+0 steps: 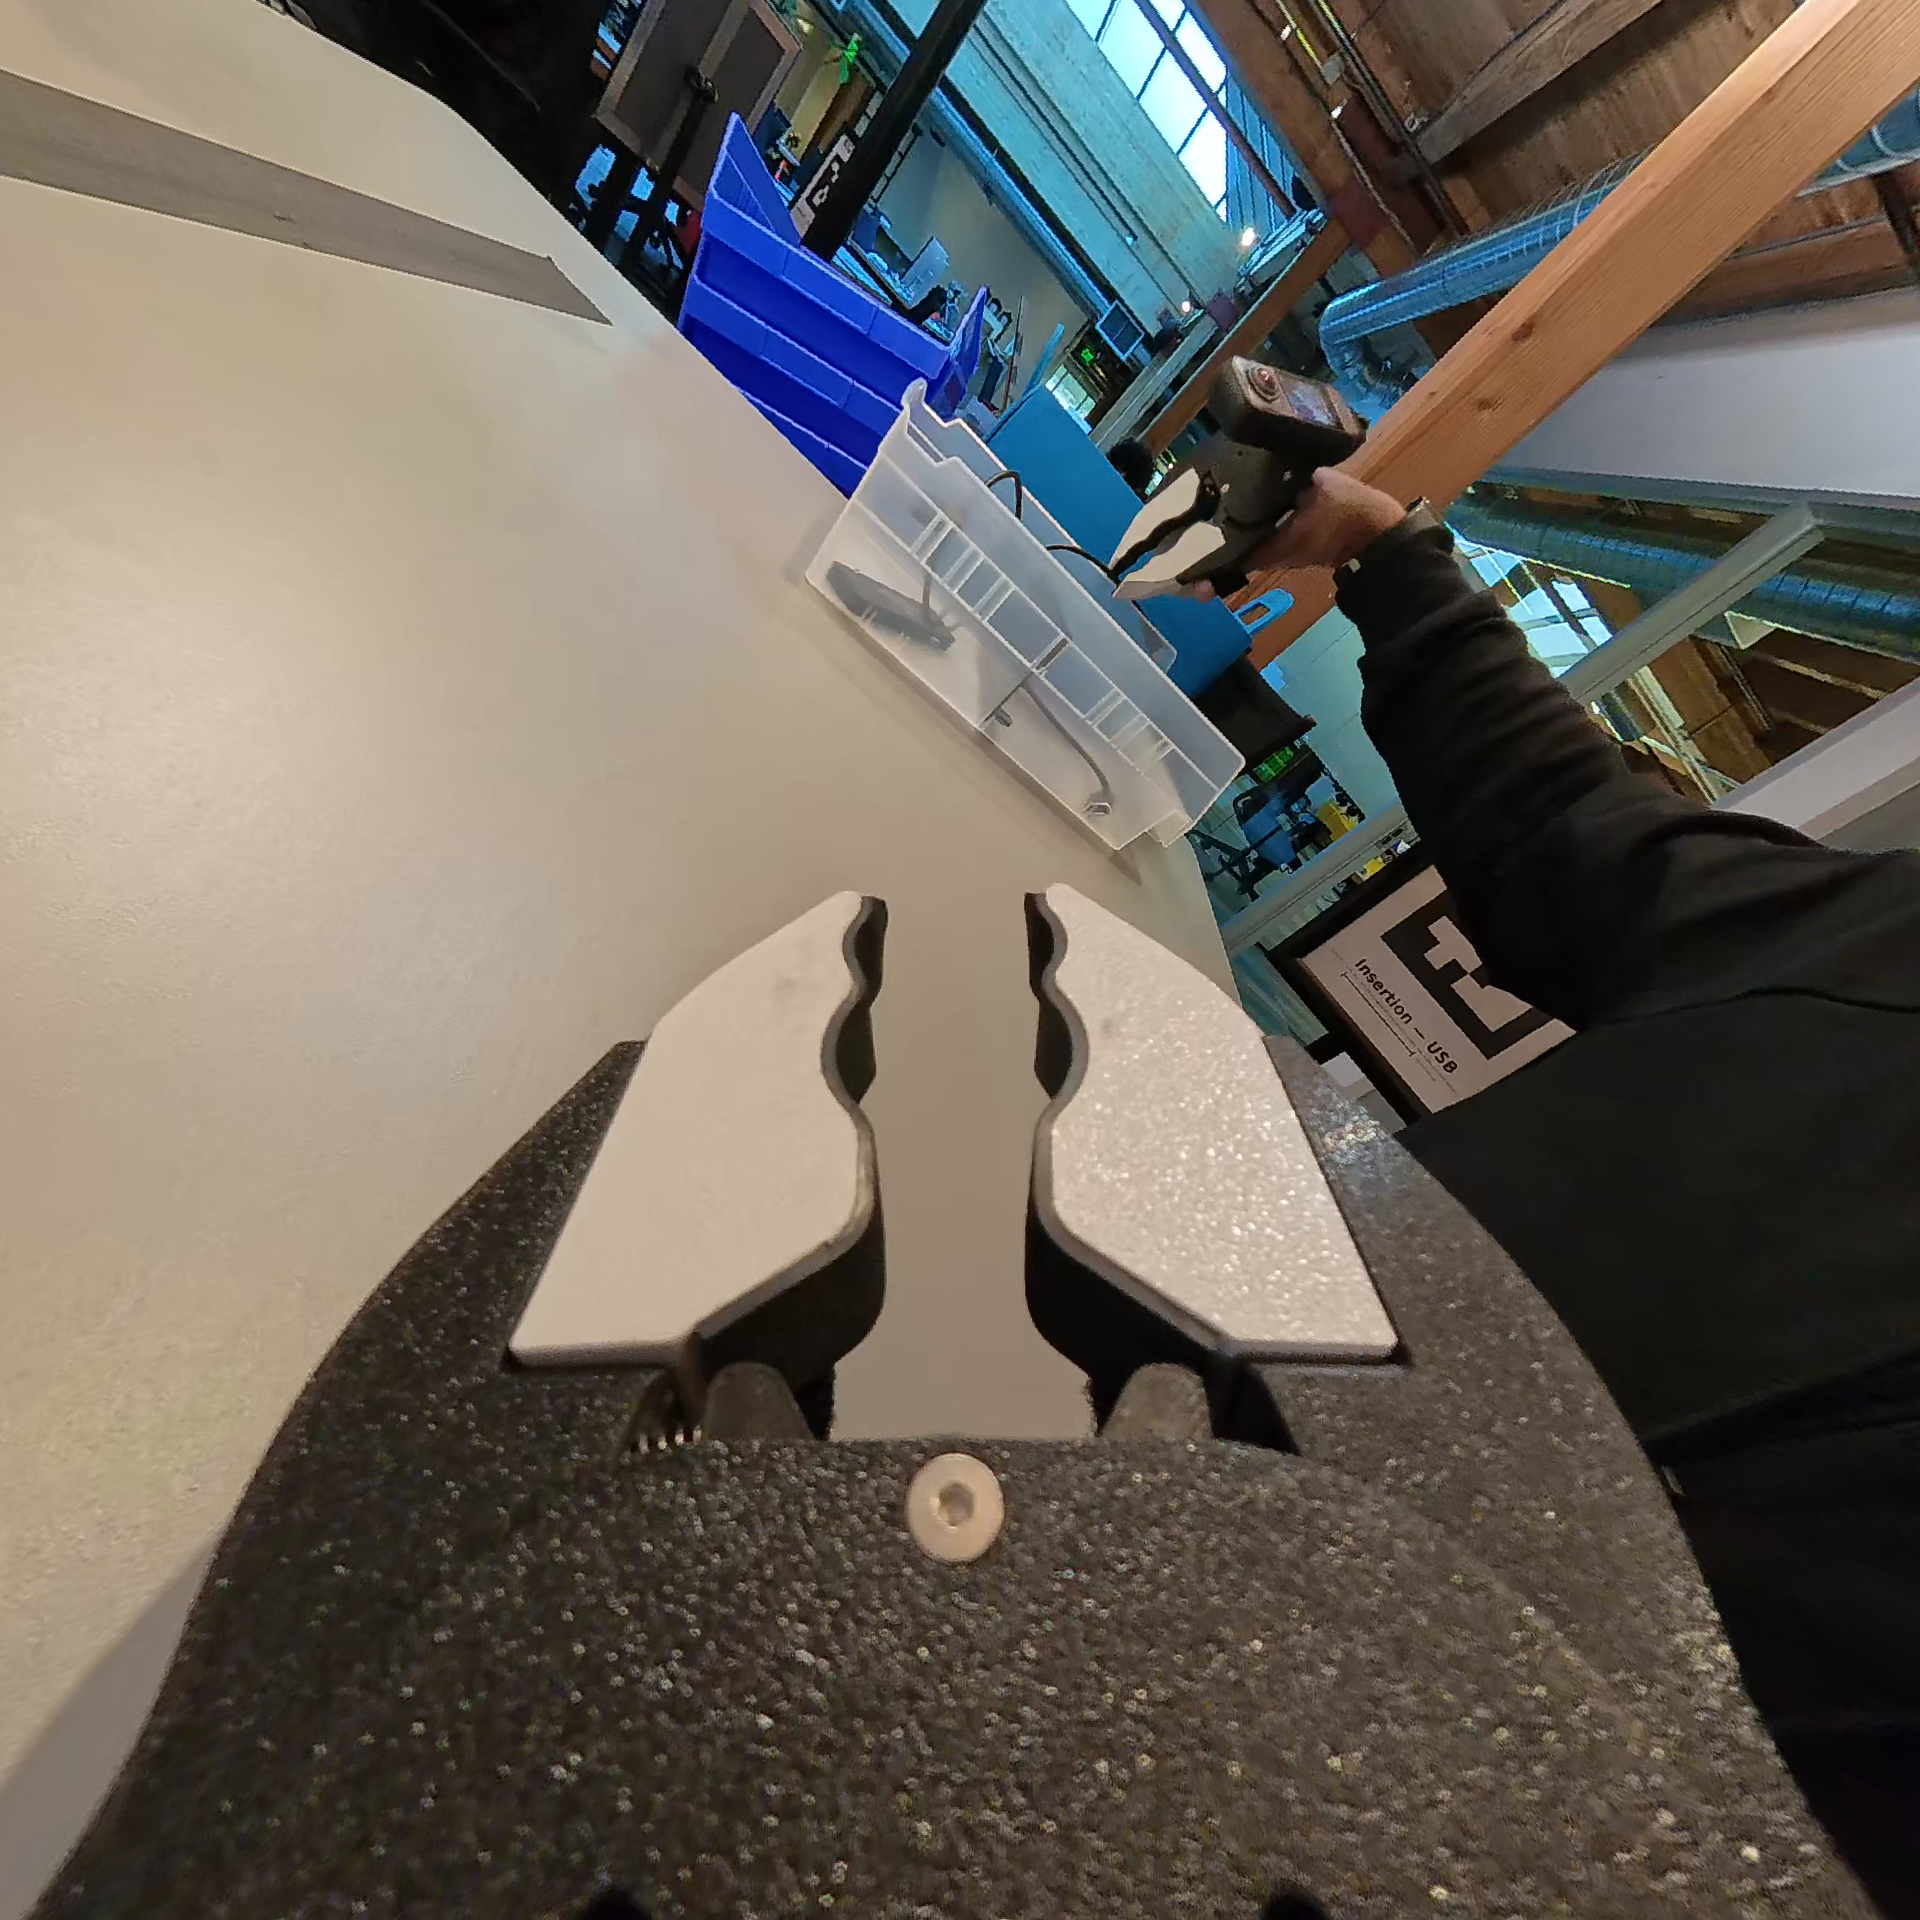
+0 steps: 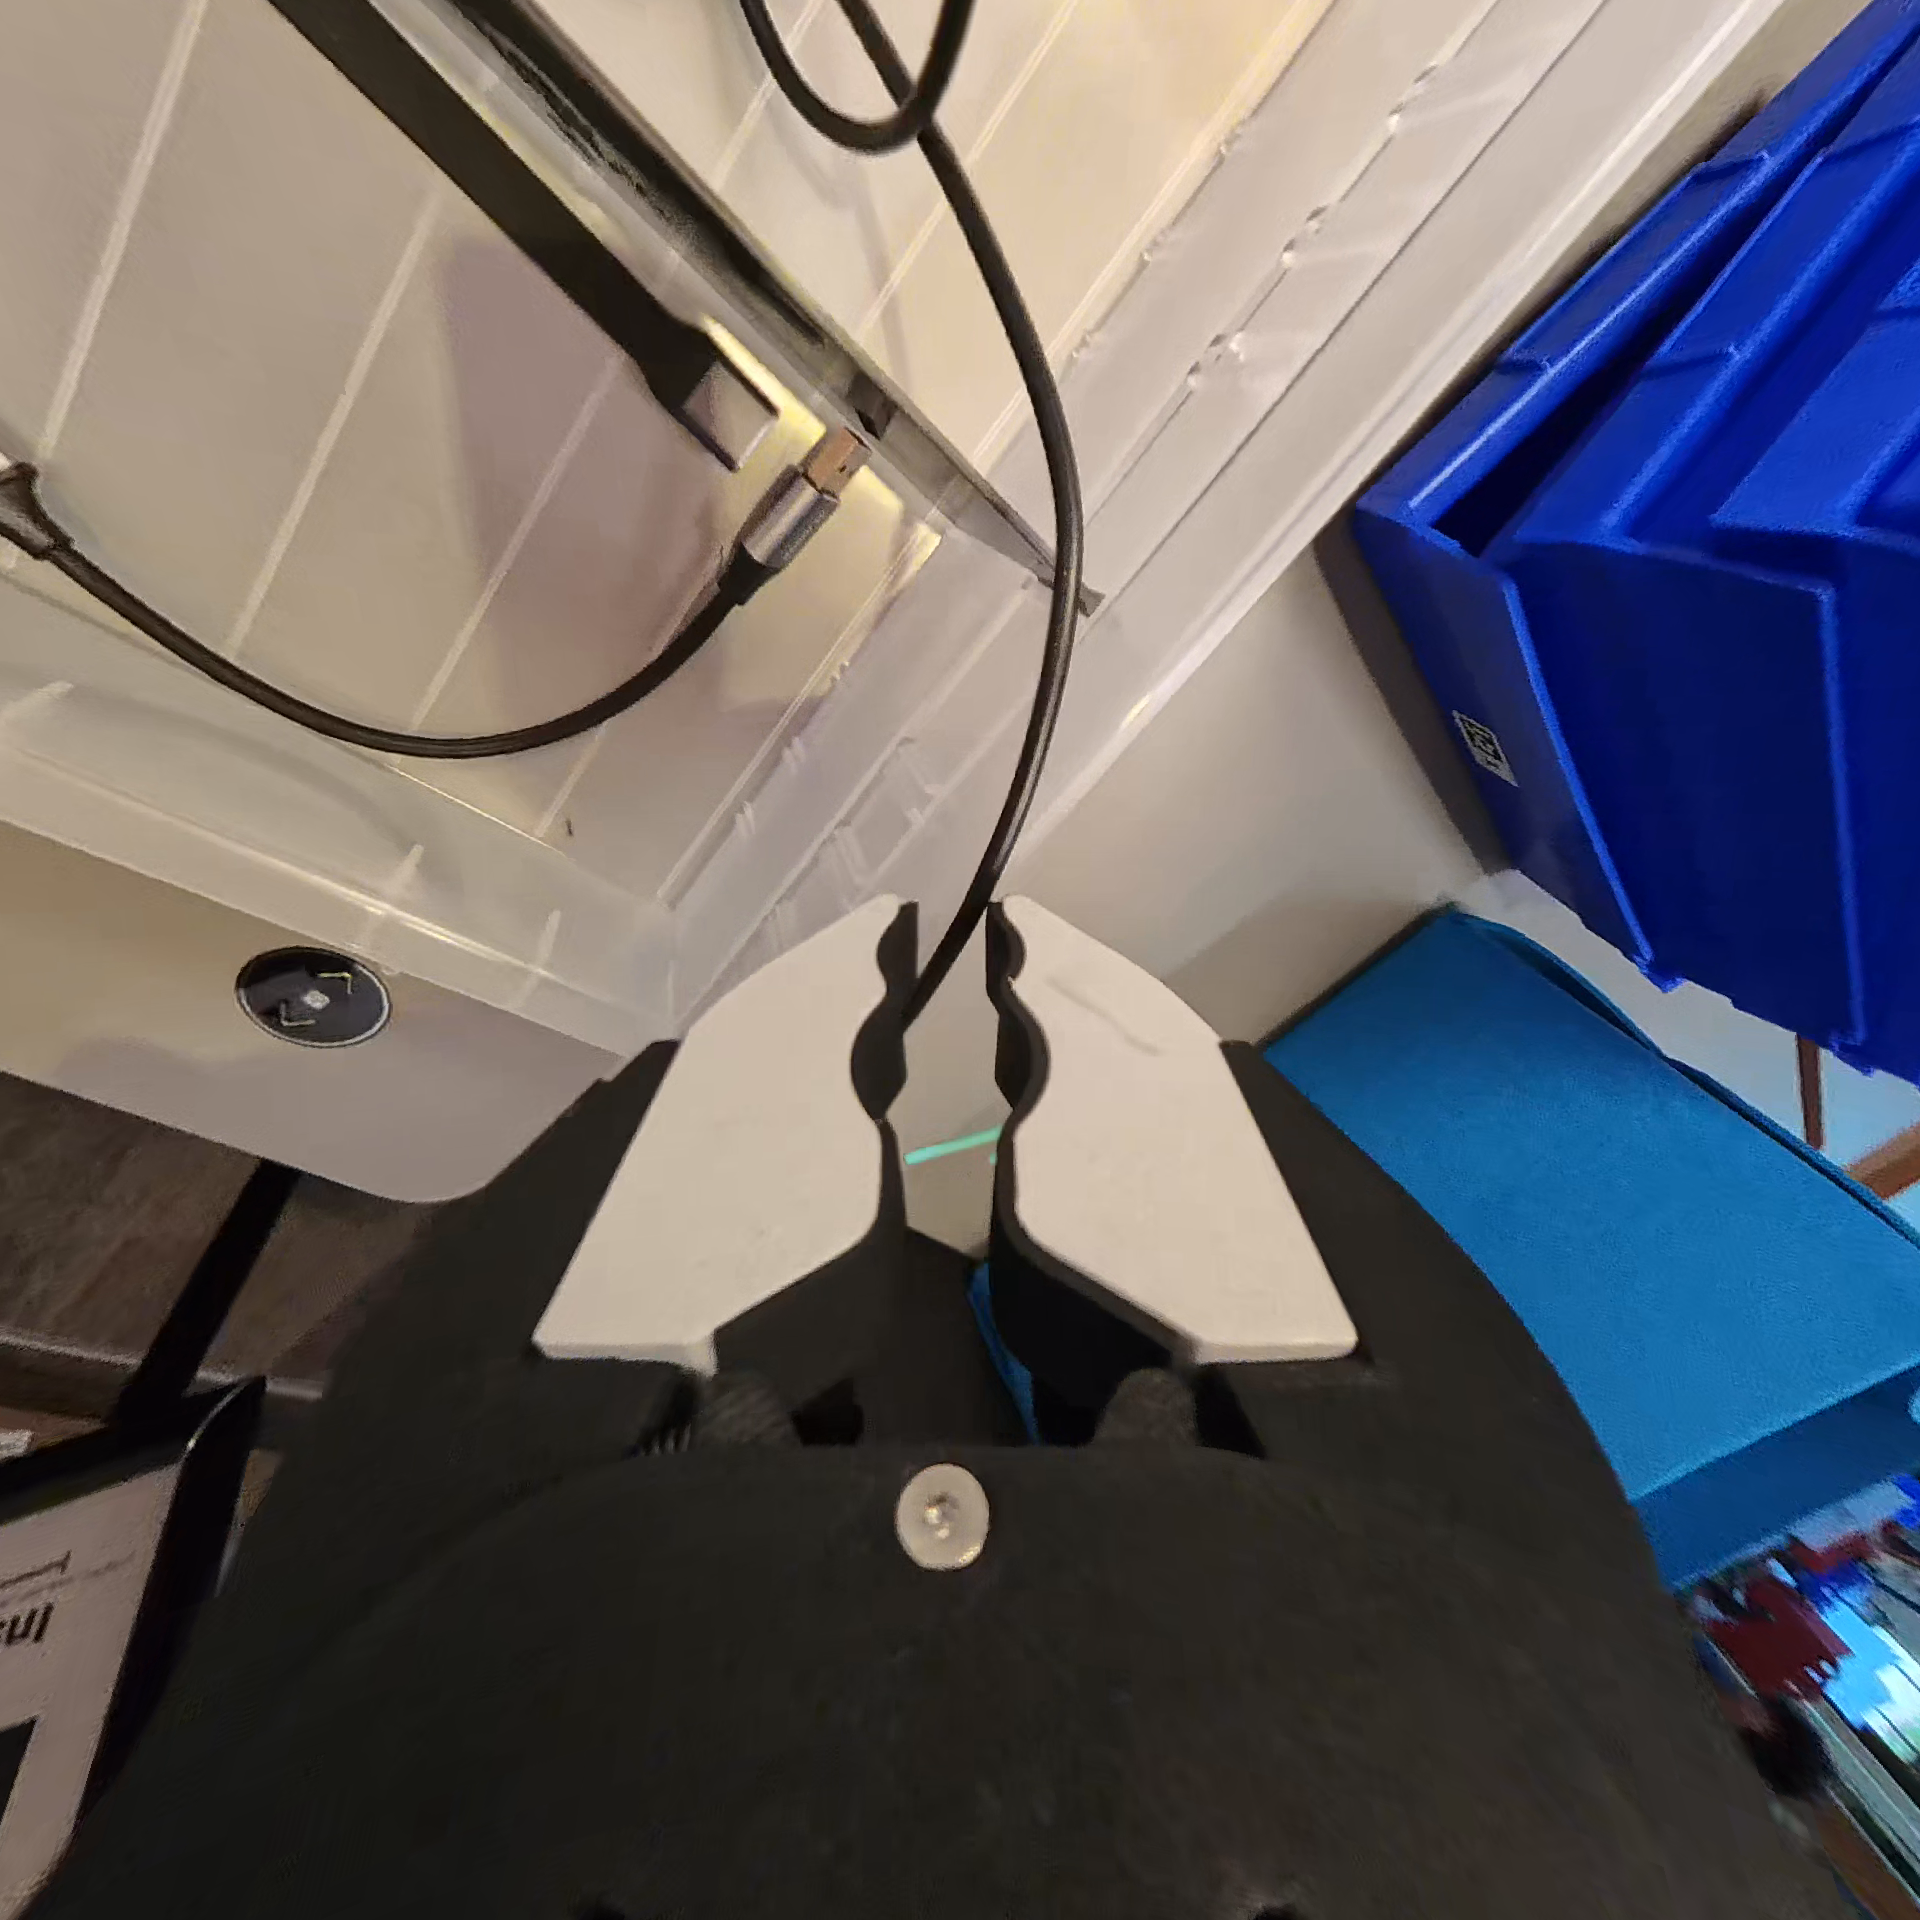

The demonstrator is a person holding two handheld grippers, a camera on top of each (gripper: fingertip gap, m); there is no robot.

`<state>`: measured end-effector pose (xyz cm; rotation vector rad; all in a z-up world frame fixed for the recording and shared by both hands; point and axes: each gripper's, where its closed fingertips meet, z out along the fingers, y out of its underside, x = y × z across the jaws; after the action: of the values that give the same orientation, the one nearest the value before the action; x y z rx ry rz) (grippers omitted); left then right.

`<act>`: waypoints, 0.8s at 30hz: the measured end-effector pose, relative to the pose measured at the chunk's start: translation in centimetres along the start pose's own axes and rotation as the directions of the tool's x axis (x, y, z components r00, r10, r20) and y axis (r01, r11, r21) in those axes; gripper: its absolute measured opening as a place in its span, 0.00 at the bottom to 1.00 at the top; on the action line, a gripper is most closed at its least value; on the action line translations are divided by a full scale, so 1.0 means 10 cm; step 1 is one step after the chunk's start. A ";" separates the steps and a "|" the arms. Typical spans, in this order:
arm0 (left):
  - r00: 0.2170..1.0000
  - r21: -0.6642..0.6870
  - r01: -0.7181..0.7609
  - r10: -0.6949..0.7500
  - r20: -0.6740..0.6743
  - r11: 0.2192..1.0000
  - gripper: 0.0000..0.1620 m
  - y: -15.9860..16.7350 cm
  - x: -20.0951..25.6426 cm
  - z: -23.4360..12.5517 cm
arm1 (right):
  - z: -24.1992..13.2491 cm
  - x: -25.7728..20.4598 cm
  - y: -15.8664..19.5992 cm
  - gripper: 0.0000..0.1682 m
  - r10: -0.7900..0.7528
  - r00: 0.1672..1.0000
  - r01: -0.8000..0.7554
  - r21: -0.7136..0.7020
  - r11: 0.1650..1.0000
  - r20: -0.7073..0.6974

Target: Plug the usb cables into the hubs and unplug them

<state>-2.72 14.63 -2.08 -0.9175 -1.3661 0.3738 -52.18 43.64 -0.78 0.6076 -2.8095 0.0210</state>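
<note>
Left claw [image 1: 956, 935] hovers spread and empty over the white surface [image 1: 364, 727]. Right claw [image 2: 951, 945] – held above the clear plastic divided bin [image 2: 416, 862] – has a thin black USB cable [image 2: 1049, 582] between its slightly parted fingers; grip cannot be confirmed. Silver-plugged second cable [image 2: 795, 514] lies inside.

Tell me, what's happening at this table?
A person holds a two-finger gripper in each hand. The right gripper, held over a clear plastic bin on the white table, has a thin black cable running between its fingers; whether it is pinched is unclear. Another cable's metal plug lies in the bin. The left gripper is open and holds nothing.
</note>
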 end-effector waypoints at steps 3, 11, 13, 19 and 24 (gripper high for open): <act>1.000 -0.002 0.002 -0.002 -0.006 1.000 0.16 0.00 0.01 0.00 | -0.03 0.01 0.00 0.05 -0.037 0.999 0.035 -0.063 0.997 -0.019; 1.000 -0.015 -0.001 0.001 -0.011 1.000 0.16 0.02 0.02 0.01 | -0.31 0.15 -0.37 0.02 -0.097 0.989 0.097 -0.009 0.995 -0.111; 1.000 -0.018 -0.002 0.002 -0.009 1.000 0.16 0.03 0.02 0.01 | -0.41 0.21 -0.60 0.02 -0.079 0.987 0.090 0.079 0.993 -0.140; 1.000 -0.025 -0.009 0.009 -0.004 1.000 0.16 0.04 0.02 0.01 | -0.51 0.24 -1.45 0.02 0.043 0.992 0.011 0.420 0.908 -0.118; 1.000 -0.028 -0.010 0.010 -0.003 1.000 0.16 0.04 0.02 0.02 | 0.01 0.24 -1.65 0.02 0.169 0.986 -0.147 0.439 0.886 -0.011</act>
<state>-2.70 15.11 -2.27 -0.9482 -1.3673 0.3618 -47.54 27.59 -0.95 0.4544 -2.8071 0.7078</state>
